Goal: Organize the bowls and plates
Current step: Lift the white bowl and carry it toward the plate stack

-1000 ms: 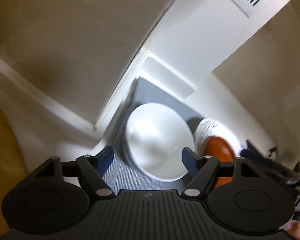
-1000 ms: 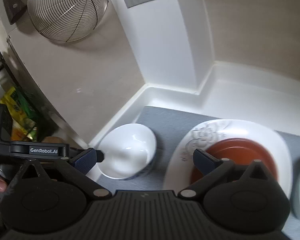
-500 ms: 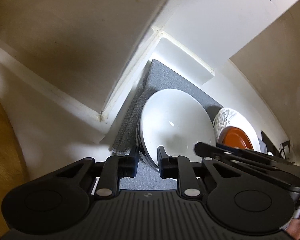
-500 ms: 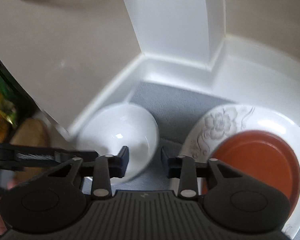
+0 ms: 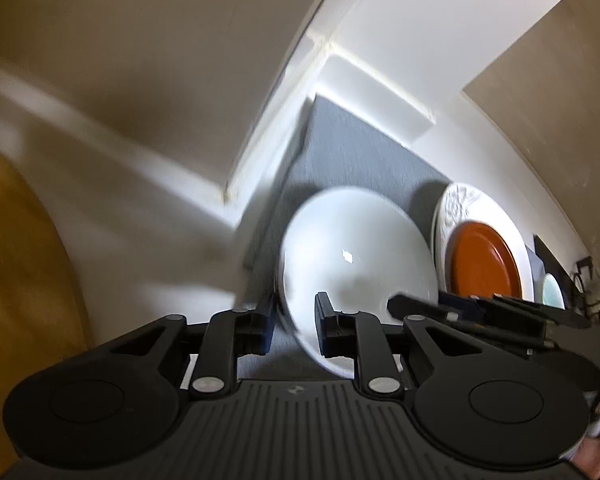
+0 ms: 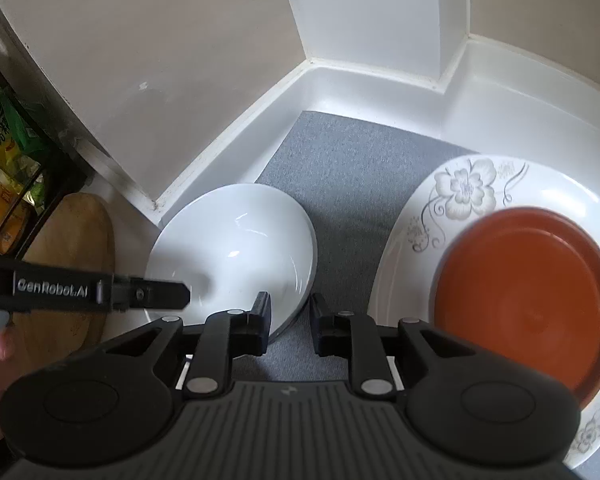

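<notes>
A white bowl point(image 5: 356, 252) point(image 6: 236, 248) sits at the left end of a grey mat point(image 6: 340, 168). My left gripper point(image 5: 294, 322) is shut on the bowl's near left rim. My right gripper point(image 6: 290, 320) is shut on the bowl's right rim, one finger inside and one outside. The left gripper's arm also shows in the right wrist view point(image 6: 84, 290). To the right, a white flower-patterned plate point(image 6: 452, 196) point(image 5: 460, 204) holds a red-brown plate point(image 6: 528, 288) point(image 5: 484, 264).
White walls and a corner ledge point(image 6: 372, 76) close in behind the mat. A wooden board point(image 6: 72, 248) and a shelf with packets point(image 6: 4, 168) are at the left. A pale blue dish point(image 5: 552, 292) lies beyond the plates.
Both grippers went from wide open to shut on the white bowl's rim. The bowl has shifted a little and looks tilted and blurred in the left wrist view.
</notes>
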`<action>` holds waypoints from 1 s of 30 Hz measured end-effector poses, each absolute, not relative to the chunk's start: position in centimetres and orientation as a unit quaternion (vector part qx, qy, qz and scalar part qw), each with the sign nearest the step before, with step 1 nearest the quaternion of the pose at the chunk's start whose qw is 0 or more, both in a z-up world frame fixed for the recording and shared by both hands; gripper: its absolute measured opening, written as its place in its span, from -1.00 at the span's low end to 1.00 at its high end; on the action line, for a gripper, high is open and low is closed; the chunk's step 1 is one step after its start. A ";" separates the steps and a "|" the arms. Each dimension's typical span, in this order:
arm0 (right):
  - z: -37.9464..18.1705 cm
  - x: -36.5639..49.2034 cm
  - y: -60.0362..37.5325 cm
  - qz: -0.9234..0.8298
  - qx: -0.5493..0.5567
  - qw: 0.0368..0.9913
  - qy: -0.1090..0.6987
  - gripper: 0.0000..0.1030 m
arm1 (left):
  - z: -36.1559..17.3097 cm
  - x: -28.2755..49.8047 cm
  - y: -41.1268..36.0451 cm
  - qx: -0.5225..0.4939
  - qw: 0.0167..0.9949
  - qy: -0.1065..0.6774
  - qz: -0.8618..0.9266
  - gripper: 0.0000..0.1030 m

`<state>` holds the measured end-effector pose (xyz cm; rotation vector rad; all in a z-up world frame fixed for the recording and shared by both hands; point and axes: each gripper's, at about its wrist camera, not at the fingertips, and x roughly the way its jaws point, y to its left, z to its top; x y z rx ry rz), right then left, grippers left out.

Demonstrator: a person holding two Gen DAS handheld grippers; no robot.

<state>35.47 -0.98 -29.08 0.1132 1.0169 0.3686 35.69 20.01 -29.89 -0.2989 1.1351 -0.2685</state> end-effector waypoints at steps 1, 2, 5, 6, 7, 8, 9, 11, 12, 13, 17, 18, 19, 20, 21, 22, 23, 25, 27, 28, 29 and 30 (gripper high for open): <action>-29.1 35.6 -0.8 0.177 0.048 0.857 0.482 -0.22 | -30.0 35.8 20.0 -0.138 0.828 0.529 -0.125 -0.58; -29.2 35.8 -0.6 0.180 0.046 0.856 0.483 -0.22 | -30.3 36.1 20.1 -0.138 0.830 0.527 -0.121 -0.58; -29.9 36.3 -0.2 0.182 0.048 0.851 0.491 -0.22 | -31.5 36.8 20.7 -0.158 0.815 0.546 -0.111 -0.58; -30.2 36.4 0.0 0.185 0.049 0.848 0.495 -0.24 | -31.8 36.9 20.6 -0.159 0.812 0.550 -0.110 -0.59; -30.4 36.3 0.2 0.185 0.045 0.847 0.497 -0.29 | -31.9 36.9 20.5 -0.158 0.811 0.554 -0.104 -0.60; -30.4 36.1 0.4 0.188 0.031 0.849 0.494 -0.33 | -31.8 36.7 20.3 -0.158 0.811 0.554 -0.105 -0.64; -30.3 35.9 0.6 0.194 0.018 0.850 0.489 -0.44 | -31.3 36.5 19.9 -0.145 0.815 0.552 -0.100 -0.64; -30.0 35.7 0.5 0.201 0.024 0.847 0.492 -0.55 | -30.1 35.9 18.6 -0.091 0.832 0.540 -0.091 -0.64; -29.7 35.6 0.4 0.202 0.025 0.847 0.490 -0.56 | -29.3 35.5 18.1 -0.071 0.839 0.531 -0.094 -0.64; -29.3 35.4 0.4 0.201 0.019 0.851 0.485 -0.57 | -28.6 35.3 17.7 -0.062 0.844 0.524 -0.098 -0.64; -26.9 34.2 -0.9 0.200 0.026 0.862 0.465 -0.59 | -25.3 35.0 16.9 -0.067 0.849 0.513 -0.107 -0.64; -26.1 33.7 -1.6 0.197 0.031 0.866 0.459 -0.59 | -24.5 34.8 16.5 -0.069 0.849 0.510 -0.115 -0.64; -25.4 33.2 -2.4 0.191 0.039 0.869 0.454 -0.59 | -23.7 34.6 16.1 -0.070 0.849 0.509 -0.125 -0.64; -24.7 32.6 -3.4 0.184 0.051 0.872 0.450 -0.59 | -23.0 34.5 15.3 -0.069 0.848 0.508 -0.134 -0.64; -23.9 32.0 -4.4 0.176 0.063 0.876 0.445 -0.59 | -22.3 34.3 14.4 -0.063 0.848 0.507 -0.144 -0.64; -23.2 31.4 -5.5 0.166 0.073 0.880 0.439 -0.59 | -21.7 34.1 13.3 -0.055 0.847 0.505 -0.156 -0.64; -22.5 30.7 -6.7 0.155 0.081 0.885 0.432 -0.59 | -21.2 33.9 12.1 -0.046 0.846 0.503 -0.168 -0.64; -21.2 29.4 -9.2 0.130 0.094 0.894 0.417 -0.60 | -20.4 33.7 9.3 -0.028 0.843 0.501 -0.192 -0.64; -20.2 28.1 -11.7 0.099 0.101 0.903 0.406 -0.62 | -20.1 33.5 6.9 -0.020 0.833 0.507 -0.221 -0.64; -19.9 27.5 -13.1 0.082 0.110 0.906 0.401 -0.63 | -20.1 33.6 5.6 -0.018 0.827 0.511 -0.234 -0.64; -19.7 26.8 -14.4 0.066 0.121 0.908 0.397 -0.63 | -20.0 33.6 4.1 -0.013 0.821 0.514 -0.247 -0.64; -19.5 26.2 -15.8 0.051 0.130 0.909 0.393 -0.64 | -19.9 33.6 2.9 -0.008 0.817 0.516 -0.259 -0.64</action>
